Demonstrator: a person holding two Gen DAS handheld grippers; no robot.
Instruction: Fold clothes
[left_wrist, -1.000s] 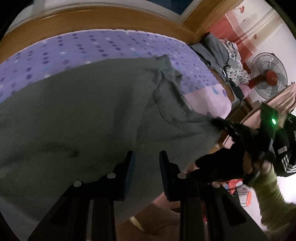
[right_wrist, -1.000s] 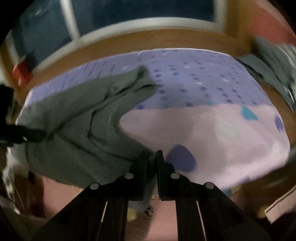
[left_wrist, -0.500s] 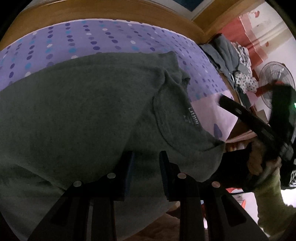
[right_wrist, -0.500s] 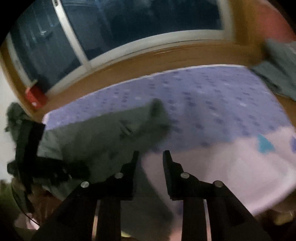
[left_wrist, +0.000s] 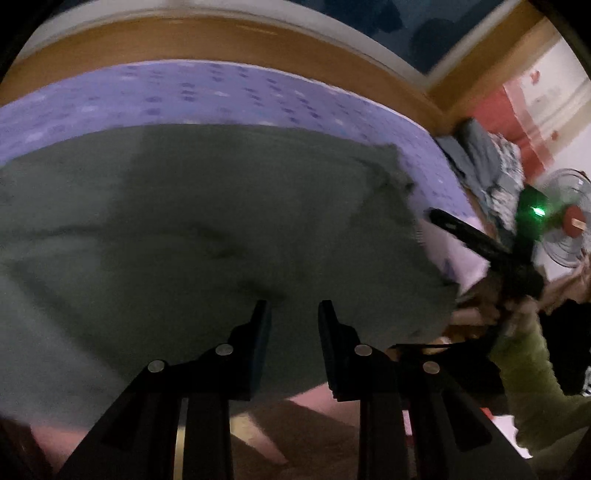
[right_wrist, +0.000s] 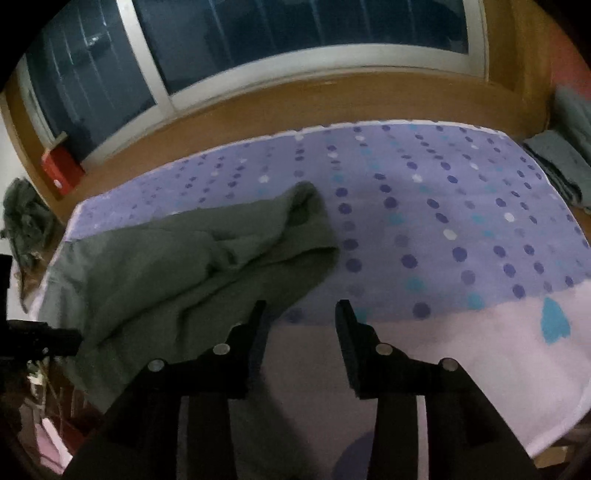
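Grey-green garment (left_wrist: 207, 236) lies spread over purple dotted bedsheet (right_wrist: 443, 206), covering most of left wrist view. L gripper (left_wrist: 293, 314) hangs over its near edge; fingers (left_wrist: 260, 325) stand a bit apart w/ cloth showing behind the gap, but can't tell if pads pinch a fold, pic too blurred. R gripper (right_wrist: 300, 314) sits just right of the garment's bunched right end, over the pale lower part of the sheet; its jaws are opening, nothing between them, cloth just left of the left finger (right_wrist: 256, 325). From left wrist view, R gripper (left_wrist: 436, 218) shows at the garment's far right edge, green light on it, held by a hand in an olive sleeve (left_wrist: 524, 373). No readable writing or labels anywhere. Clothes pile (left_wrist: 491, 170) & fan (left_wrist: 569, 221) at right are smeared; red box (right_wrist: 61, 171) on wooden ledge by window (right_wrist: 295, 40).
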